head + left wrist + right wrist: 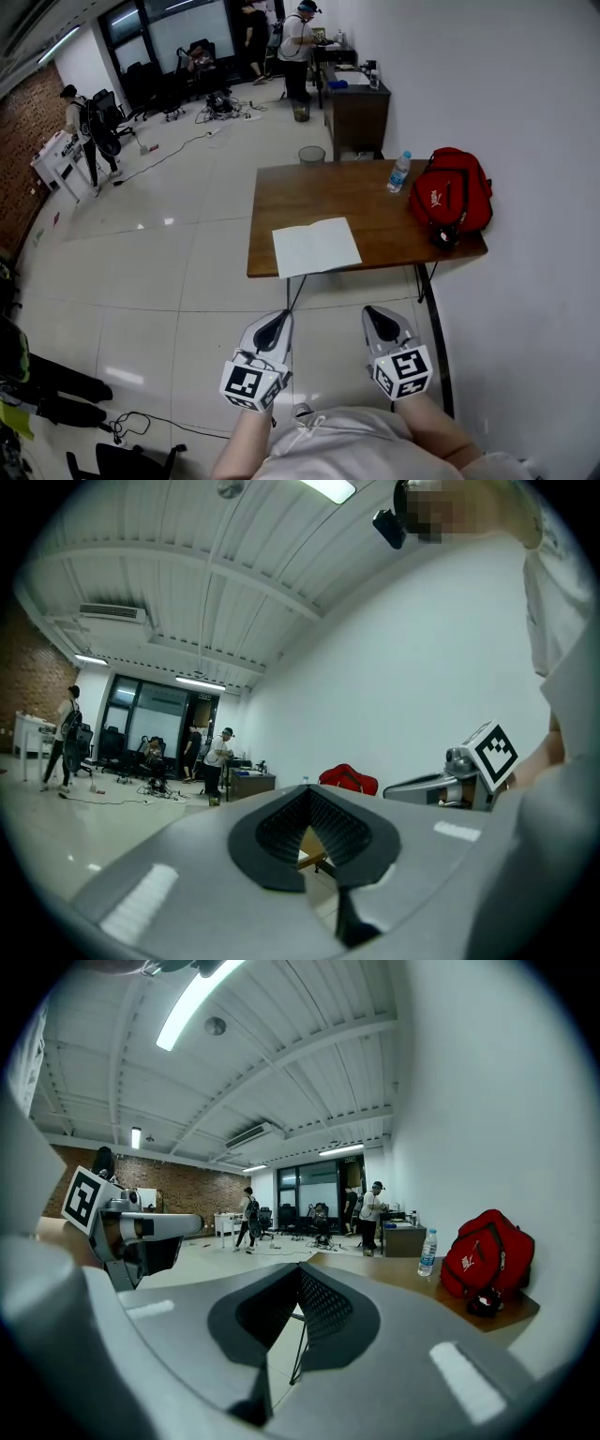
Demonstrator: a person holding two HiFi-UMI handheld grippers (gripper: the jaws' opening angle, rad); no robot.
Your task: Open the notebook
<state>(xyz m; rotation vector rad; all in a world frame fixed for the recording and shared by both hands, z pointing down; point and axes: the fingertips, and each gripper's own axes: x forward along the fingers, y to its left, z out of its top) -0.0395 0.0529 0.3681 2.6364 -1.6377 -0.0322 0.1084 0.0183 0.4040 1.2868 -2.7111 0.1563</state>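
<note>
The table [375,220]: smooth, matt brown wood; notebook [316,247]: matt white paper; bag [455,192] at its 2 o'clock: red cloth; bottle [399,172]: clear plastic; floor [141,272]: glossy tiles.

Head view: high, from person's head, steeply down over left gripper [273,328] and right gripper [383,325]; table [375,225] ahead, well apart. Gripper views: low, riding each gripper, facing far end of room, tilted ceilingward. All share table, red bag [452,192].
</note>
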